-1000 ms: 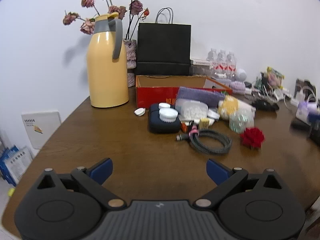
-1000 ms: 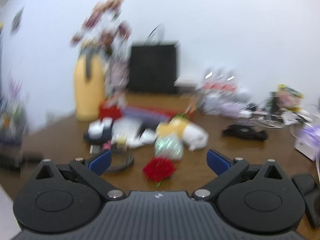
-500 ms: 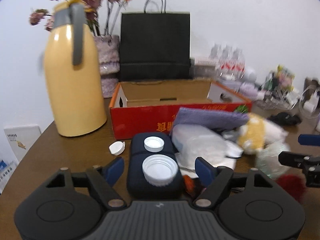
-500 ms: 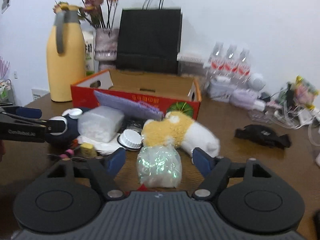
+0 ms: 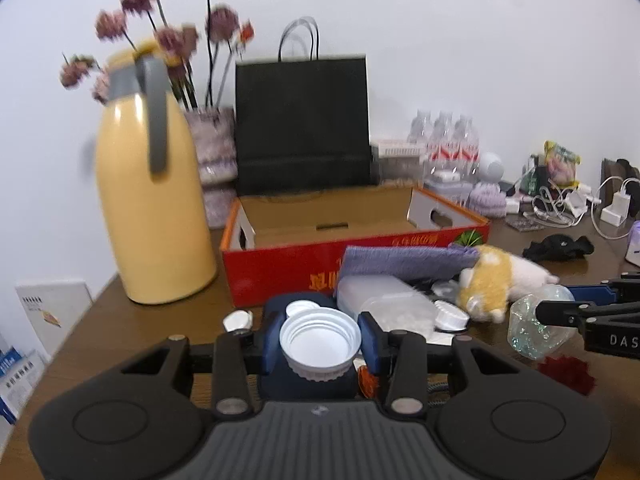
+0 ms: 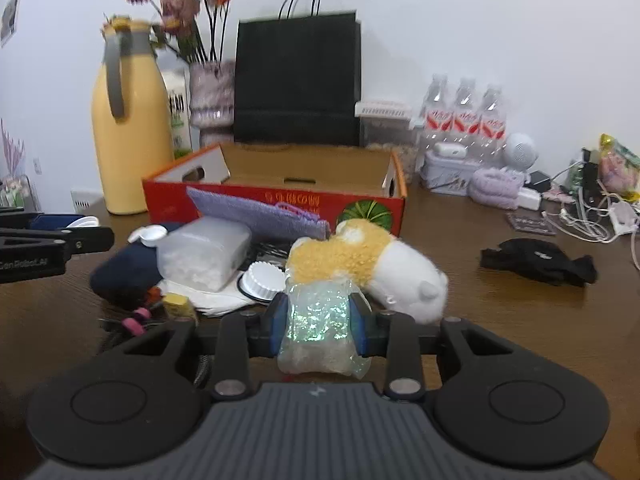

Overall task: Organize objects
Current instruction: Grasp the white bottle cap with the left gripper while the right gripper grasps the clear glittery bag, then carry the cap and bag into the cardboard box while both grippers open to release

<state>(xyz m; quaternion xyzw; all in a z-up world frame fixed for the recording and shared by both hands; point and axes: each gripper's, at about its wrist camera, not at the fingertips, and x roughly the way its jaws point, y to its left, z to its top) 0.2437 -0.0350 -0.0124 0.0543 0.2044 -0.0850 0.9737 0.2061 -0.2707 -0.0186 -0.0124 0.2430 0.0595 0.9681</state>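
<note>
My left gripper (image 5: 319, 342) is shut on a large white jar lid (image 5: 320, 336) that sits over a dark blue case (image 5: 308, 384). My right gripper (image 6: 319, 326) is shut on a clear glittery bag (image 6: 322, 328); it also shows in the left wrist view (image 5: 532, 328). An open red cardboard box (image 5: 280, 268) stands behind the pile, empty inside. The pile holds a purple cloth (image 6: 260, 214), a clear plastic tub (image 6: 204, 252), a yellow and white plush toy (image 6: 360, 264) and another white lid (image 6: 262, 276).
A yellow thermos jug (image 5: 152, 216), a flower vase (image 5: 216, 148) and a black paper bag (image 5: 302, 124) stand behind the box. Water bottles (image 6: 464, 116), chargers and cables (image 6: 588, 216) and a black strap (image 6: 536, 260) lie to the right. A red flower (image 5: 568, 372) and a coiled cable (image 6: 120, 328) lie near the grippers.
Both grippers moved forward into the pile and closed: the left one on the white lid, the right one on the glittery bag.
</note>
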